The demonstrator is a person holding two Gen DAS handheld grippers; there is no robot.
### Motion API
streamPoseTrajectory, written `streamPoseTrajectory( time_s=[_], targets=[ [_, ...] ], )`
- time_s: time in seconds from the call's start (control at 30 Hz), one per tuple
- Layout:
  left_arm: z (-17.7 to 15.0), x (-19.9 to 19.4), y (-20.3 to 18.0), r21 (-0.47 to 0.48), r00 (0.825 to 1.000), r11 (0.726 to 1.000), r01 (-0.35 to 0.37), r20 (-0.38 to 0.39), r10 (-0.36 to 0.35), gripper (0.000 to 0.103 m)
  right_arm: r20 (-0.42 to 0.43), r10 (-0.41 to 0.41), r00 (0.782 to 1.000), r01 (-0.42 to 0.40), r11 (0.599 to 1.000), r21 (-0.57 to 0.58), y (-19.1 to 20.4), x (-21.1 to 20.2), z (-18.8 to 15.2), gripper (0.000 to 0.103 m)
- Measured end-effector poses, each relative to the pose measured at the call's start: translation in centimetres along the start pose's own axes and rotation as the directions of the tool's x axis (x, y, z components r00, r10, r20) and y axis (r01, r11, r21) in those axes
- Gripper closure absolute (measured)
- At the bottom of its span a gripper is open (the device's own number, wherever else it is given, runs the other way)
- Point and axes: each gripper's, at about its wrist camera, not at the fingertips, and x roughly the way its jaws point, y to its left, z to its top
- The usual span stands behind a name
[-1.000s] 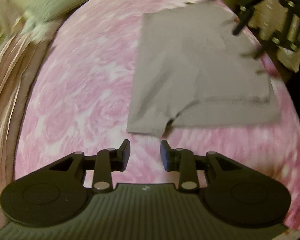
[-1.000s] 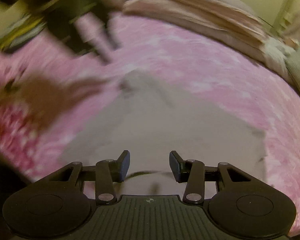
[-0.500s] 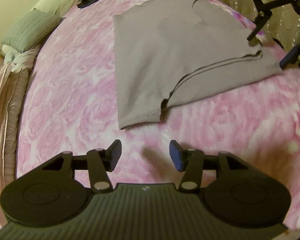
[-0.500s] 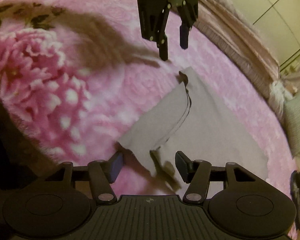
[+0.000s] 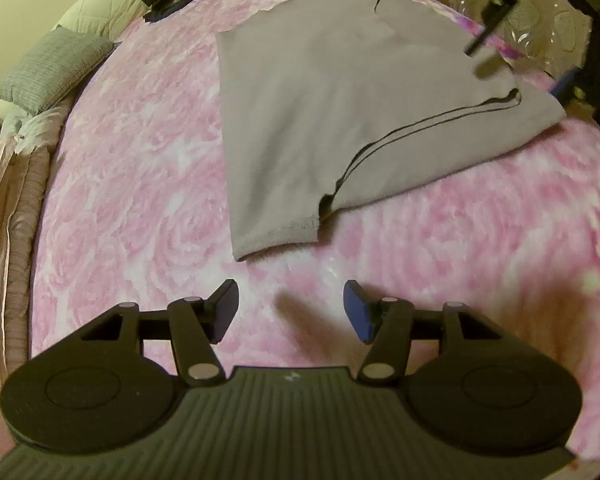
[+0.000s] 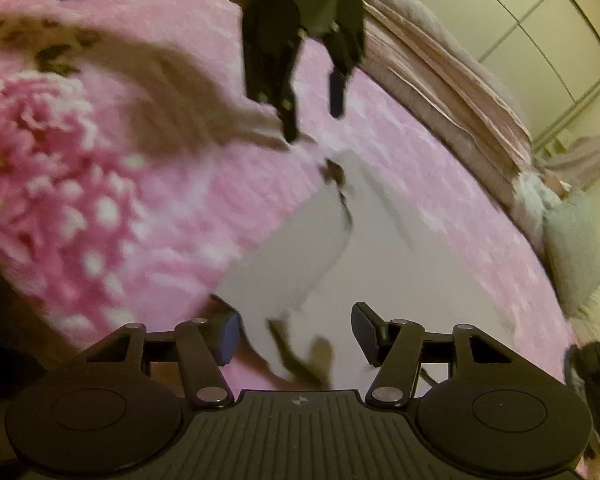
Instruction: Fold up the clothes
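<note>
The left gripper [image 5: 290, 306] has just been opening, nothing between its spread jaws, just short of the grey T-shirt [image 5: 340, 112] sleeve hem; the right gripper [image 6: 296, 334], also spread (empty), has come down over the shirt's opposite corner on the pink floral bedspread [image 5: 140, 180], so both look poised to grasp for the next fold

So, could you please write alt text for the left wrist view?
A grey T-shirt lies partly folded on a pink floral blanket, just beyond the open, empty left tongs. The right tongs hang over the shirt's far corner; a grey pillow lies at the left edge.
</note>
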Motion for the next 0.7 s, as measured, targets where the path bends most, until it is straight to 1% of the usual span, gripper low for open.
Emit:
streamPoseTrajectory(
  time_s=[0.03,0.1,0.13,0.17,0.2,0.23,0.33,0.43,0.53,0.63,0.67,0.7],
  targets=[
    [0.0,0.0,0.0,0.009,1.000,1.000,0.000,0.006,0.000,0.048,-0.013,-0.016,1.000,0.016,1.000,0.002,-0.3,0.1,-0.2,0.048],
    [-0.2,0.1,-0.1,0.035,1.000,0.999,-0.007,0.016,0.006,0.047,-0.043,-0.031,0.999,0.031,1.000,0.005,-0.7,0.5,-0.5,0.053],
    [-0.2,0.1,-0.1,0.049,1.000,0.999,-0.011,0.019,0.010,0.047,-0.051,-0.023,0.998,0.023,1.000,0.004,-0.8,0.6,-0.4,0.063],
    [-0.2,0.3,-0.2,0.069,1.000,0.998,-0.015,0.021,0.013,0.047,-0.057,-0.010,0.998,0.010,1.000,0.001,-0.8,0.8,-0.3,0.079],
    [-0.2,0.4,-0.2,0.092,1.000,0.996,-0.019,0.026,0.017,0.047,-0.061,0.001,0.998,-0.001,1.000,-0.003,-0.8,0.8,-0.1,0.088],
    [-0.2,0.5,-0.2,0.110,0.999,0.994,-0.021,0.031,0.017,0.047,-0.062,0.008,0.998,-0.008,1.000,-0.003,-0.8,0.7,0.1,0.102],
    [-0.2,0.9,-0.4,0.195,0.998,0.980,-0.028,0.053,0.018,0.046,-0.065,0.002,0.998,0.001,0.998,0.057,-2.0,0.0,0.7,0.103],
    [-0.3,1.7,-0.8,0.313,0.997,0.948,-0.052,0.078,0.029,0.046,-0.069,-0.007,0.998,0.015,0.994,0.107,-3.9,-1.1,1.5,0.103],
    [0.1,2.5,-0.8,0.358,0.995,0.932,-0.053,0.102,0.017,0.046,-0.072,-0.007,0.997,0.017,0.991,0.131,-5.4,-1.7,2.2,0.103],
    [0.6,3.2,-1.0,0.418,0.992,0.907,-0.052,0.123,0.000,0.045,-0.074,-0.006,0.997,0.017,0.990,0.143,-6.5,-2.3,2.7,0.103],
    [0.8,3.4,-0.8,0.430,0.992,0.901,-0.052,0.125,-0.002,0.048,-0.075,-0.003,0.997,0.014,0.989,0.147,-6.9,-2.3,2.8,0.103],
    [1.0,3.5,-0.8,0.439,0.992,0.897,-0.052,0.129,-0.005,0.060,-0.077,0.001,0.997,0.010,0.989,0.149,-7.0,-2.5,2.9,0.103]
  ],
)
